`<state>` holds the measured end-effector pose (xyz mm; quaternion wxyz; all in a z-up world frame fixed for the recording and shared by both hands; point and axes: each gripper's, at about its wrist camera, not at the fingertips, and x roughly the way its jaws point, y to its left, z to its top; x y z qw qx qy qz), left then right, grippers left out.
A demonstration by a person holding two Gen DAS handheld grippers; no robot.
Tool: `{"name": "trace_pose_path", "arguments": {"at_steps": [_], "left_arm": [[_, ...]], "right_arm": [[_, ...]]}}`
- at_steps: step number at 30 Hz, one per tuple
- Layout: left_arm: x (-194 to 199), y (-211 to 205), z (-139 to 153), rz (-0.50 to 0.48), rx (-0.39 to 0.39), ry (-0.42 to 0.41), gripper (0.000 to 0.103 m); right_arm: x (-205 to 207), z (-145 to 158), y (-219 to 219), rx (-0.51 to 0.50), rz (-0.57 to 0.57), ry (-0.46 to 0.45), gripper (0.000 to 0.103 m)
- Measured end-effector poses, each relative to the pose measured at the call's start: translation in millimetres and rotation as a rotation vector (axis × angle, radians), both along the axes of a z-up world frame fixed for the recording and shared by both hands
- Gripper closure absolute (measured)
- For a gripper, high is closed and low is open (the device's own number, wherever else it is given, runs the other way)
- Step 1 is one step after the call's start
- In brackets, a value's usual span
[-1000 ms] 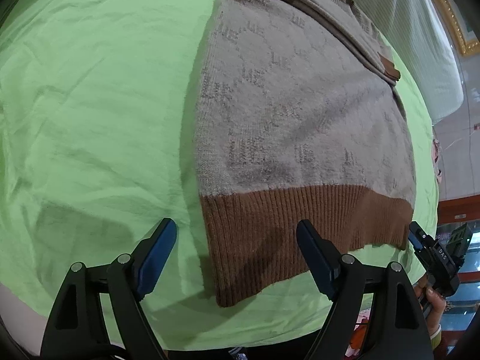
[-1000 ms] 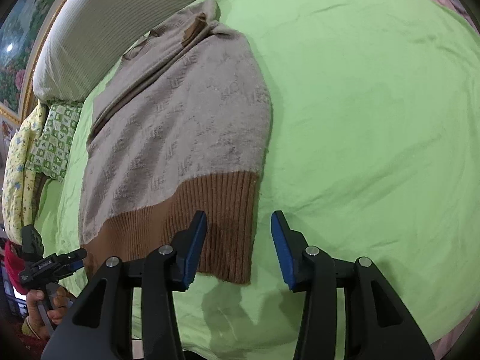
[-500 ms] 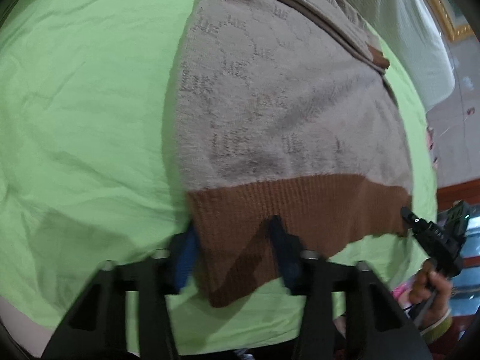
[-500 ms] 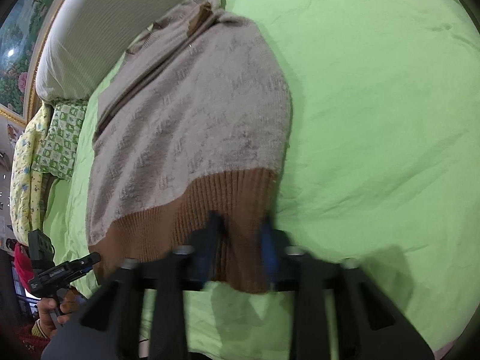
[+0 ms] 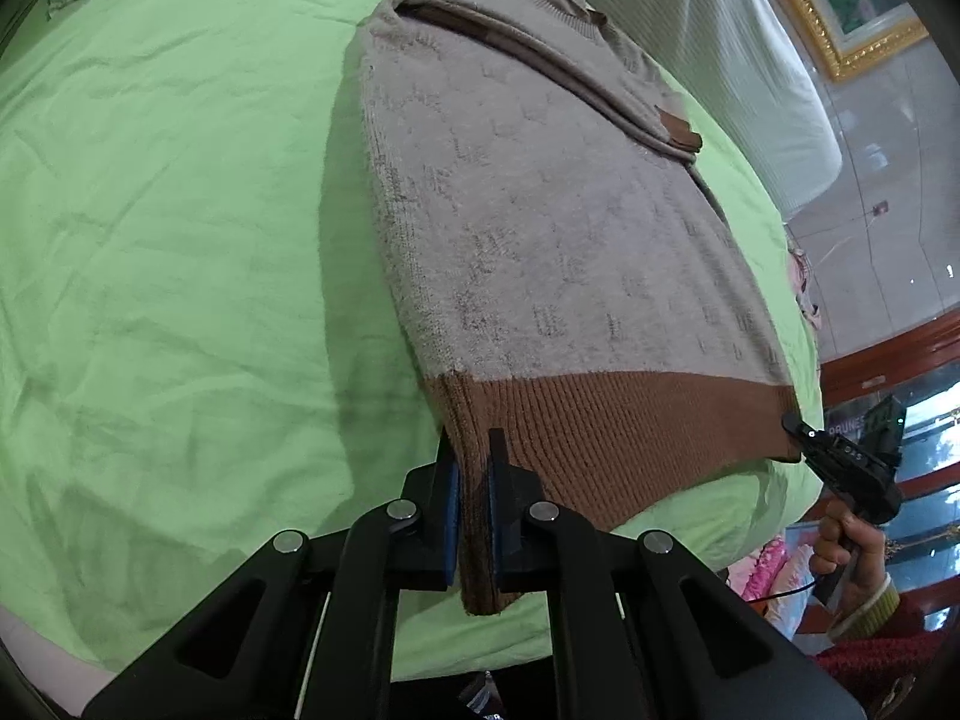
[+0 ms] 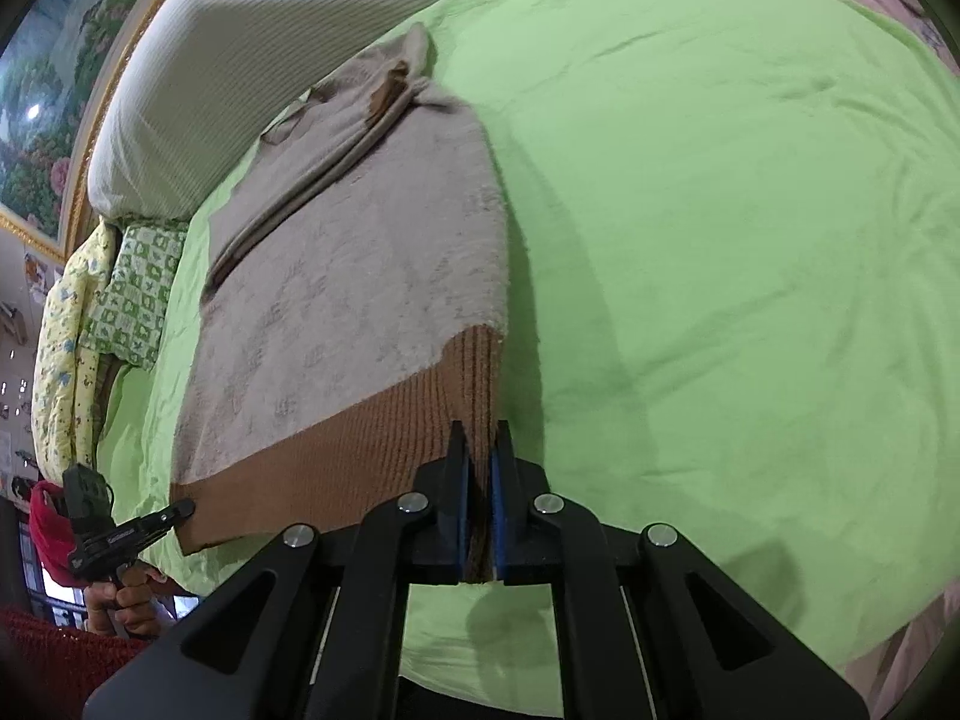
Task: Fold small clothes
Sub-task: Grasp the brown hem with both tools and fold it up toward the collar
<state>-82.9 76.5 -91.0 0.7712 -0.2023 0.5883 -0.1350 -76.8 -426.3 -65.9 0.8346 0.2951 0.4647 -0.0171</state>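
Note:
A beige knit sweater (image 5: 540,228) with a brown ribbed hem (image 5: 600,420) lies on a green sheet, sleeves folded in. My left gripper (image 5: 471,450) is shut on the hem's left corner and lifts it off the sheet. My right gripper (image 6: 478,444) is shut on the hem's right corner (image 6: 474,372), also raised. In the right wrist view the sweater (image 6: 360,252) stretches away toward the collar. Each gripper shows in the other's view: the right one (image 5: 840,456) and the left one (image 6: 126,531), each at its hem corner.
The green sheet (image 5: 150,240) covers the bed (image 6: 750,240). A white ribbed pillow (image 6: 270,60) lies beyond the collar. A green patterned cloth (image 6: 135,294) and a yellow one (image 6: 60,324) lie at the bed's left side.
Both grippers moved forward onto the hem corners, closed from open to shut on them, and lifted the hem off the sheet.

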Motion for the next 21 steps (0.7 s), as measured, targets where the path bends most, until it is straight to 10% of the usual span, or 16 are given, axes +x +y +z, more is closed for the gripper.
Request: {"name": "trace_pose_path", "arguments": {"at_steps": [21], "left_arm": [[135.1,11.3,100.2,0.144,-0.074,-0.291,0.098]], "right_arm": [[147.2,92.6,1.9,0.040,-0.024,-0.325,0.096]]}}
